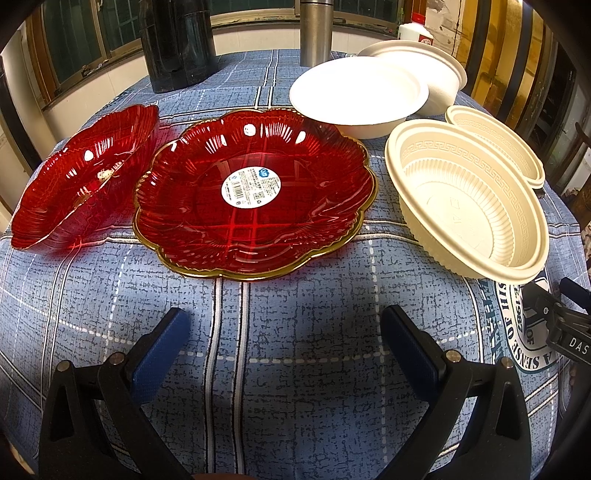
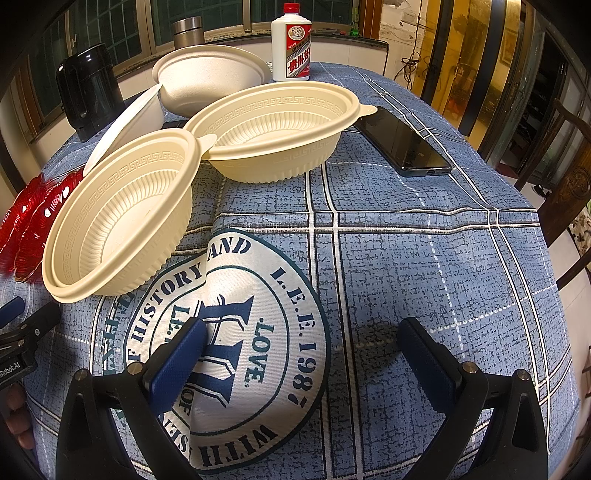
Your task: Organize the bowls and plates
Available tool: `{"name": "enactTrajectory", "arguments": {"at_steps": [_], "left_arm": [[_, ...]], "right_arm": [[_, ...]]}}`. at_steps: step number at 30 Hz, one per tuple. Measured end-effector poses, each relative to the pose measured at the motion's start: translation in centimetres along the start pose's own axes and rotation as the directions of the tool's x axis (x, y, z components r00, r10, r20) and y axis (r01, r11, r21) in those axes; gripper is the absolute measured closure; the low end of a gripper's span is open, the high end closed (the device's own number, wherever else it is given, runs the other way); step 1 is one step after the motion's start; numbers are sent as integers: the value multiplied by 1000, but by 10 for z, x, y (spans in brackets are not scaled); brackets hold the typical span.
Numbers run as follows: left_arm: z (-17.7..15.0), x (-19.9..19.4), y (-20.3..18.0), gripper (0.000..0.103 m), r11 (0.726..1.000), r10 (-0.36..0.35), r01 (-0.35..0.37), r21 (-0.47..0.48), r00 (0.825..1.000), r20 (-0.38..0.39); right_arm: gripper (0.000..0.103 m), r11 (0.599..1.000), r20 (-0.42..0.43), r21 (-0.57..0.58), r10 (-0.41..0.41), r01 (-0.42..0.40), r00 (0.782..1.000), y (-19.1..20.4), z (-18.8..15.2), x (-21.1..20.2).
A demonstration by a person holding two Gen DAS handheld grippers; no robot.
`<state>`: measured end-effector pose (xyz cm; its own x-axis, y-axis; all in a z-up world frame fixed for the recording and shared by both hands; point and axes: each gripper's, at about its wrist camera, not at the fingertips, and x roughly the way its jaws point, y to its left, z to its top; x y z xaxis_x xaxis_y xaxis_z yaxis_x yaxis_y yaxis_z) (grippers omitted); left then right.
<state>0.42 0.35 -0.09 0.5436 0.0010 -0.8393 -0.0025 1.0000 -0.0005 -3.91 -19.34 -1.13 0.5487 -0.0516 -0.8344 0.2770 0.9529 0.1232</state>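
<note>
A red scalloped plate (image 1: pixel 255 192) with a gold rim and a round sticker lies flat ahead of my left gripper (image 1: pixel 284 325), which is open and empty. A second red dish (image 1: pixel 85 177) sits tilted to its left. Two cream ribbed plastic bowls stand right of the plates, the nearer bowl (image 1: pixel 469 199) (image 2: pixel 122 214) and the farther bowl (image 1: pixel 498 144) (image 2: pixel 277 129). Behind them are a white paper bowl (image 1: pixel 358 96) (image 2: pixel 125 122) and another white bowl (image 1: pixel 436 70) (image 2: pixel 210 77). My right gripper (image 2: pixel 303 332) is open and empty over the tablecloth's round printed emblem.
A black phone (image 2: pixel 402 140) lies right of the cream bowls. At the back stand a white bottle with a red cap (image 2: pixel 291 44), a steel flask (image 1: pixel 316 29) (image 2: pixel 188 31) and a black kettle (image 1: pixel 177 40) (image 2: pixel 88 88). A wooden chair (image 2: pixel 569 199) stands at the table's right edge.
</note>
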Motion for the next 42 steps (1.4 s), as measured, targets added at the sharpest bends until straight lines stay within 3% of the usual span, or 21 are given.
{"name": "enactTrajectory", "arguments": {"at_steps": [42], "left_arm": [[0,-1,-12,0,1000,-12,12,2,1000,-4]], "right_arm": [[0,1000,0,0,0,0,1000,0,0,0]]}}
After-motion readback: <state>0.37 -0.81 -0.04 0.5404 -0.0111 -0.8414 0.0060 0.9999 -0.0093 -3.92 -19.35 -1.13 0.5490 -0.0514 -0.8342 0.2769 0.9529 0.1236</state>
